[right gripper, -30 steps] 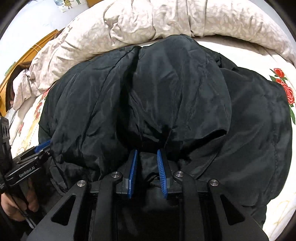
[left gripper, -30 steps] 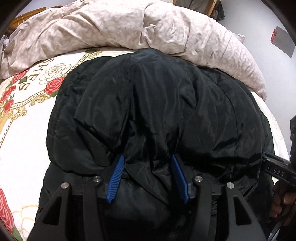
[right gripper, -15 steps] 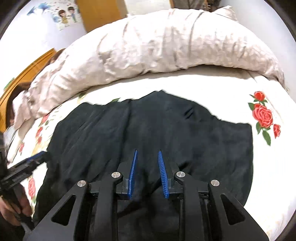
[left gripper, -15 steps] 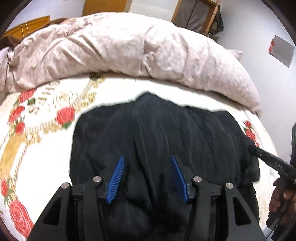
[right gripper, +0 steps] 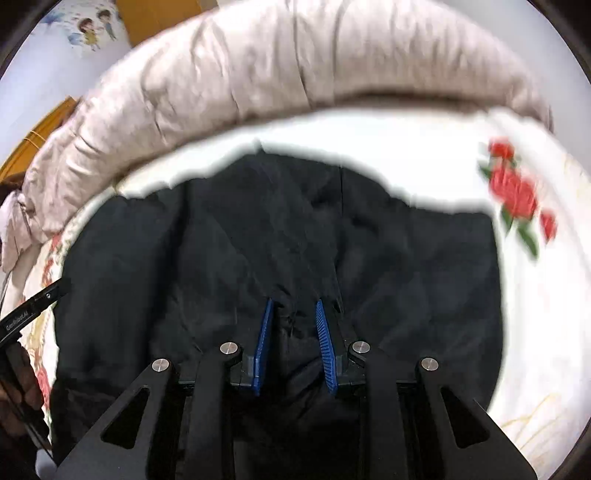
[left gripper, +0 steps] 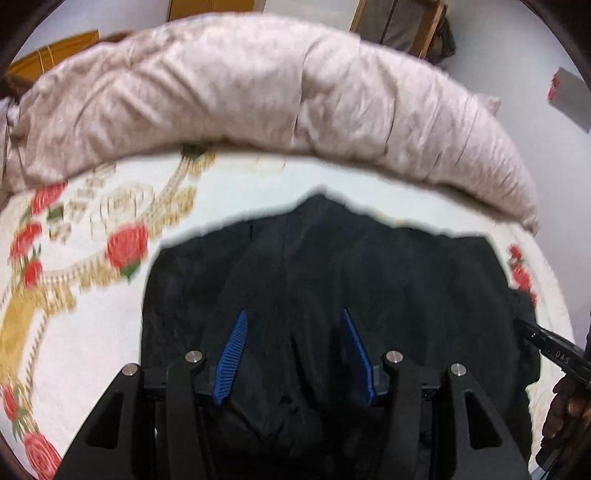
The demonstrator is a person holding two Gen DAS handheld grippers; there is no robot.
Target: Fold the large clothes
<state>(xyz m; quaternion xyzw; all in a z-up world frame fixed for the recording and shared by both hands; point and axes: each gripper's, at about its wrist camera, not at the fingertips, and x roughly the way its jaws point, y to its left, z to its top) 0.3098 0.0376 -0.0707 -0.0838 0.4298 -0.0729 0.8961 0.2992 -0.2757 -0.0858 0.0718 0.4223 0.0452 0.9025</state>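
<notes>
Two close wrist views, angled down, sharing the black jacket (left gripper: 332, 280) on the bed (left gripper: 85, 332).

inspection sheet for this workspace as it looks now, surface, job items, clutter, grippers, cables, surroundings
surface: bed sheet, white with red roses and gold pattern.
job's things: black jacket spread on the sheet, its near edge bunched up between both grippers' pads.
clutter: rolled beige duvet along the far side, apart from the jacket.
grippers: left gripper shut on a thick fold of jacket; right gripper shut on a thinner fold.
cables: nothing seen.
surroundings: wooden headboard, cartoon sticker on the wall, wooden frame behind the bed.
</notes>
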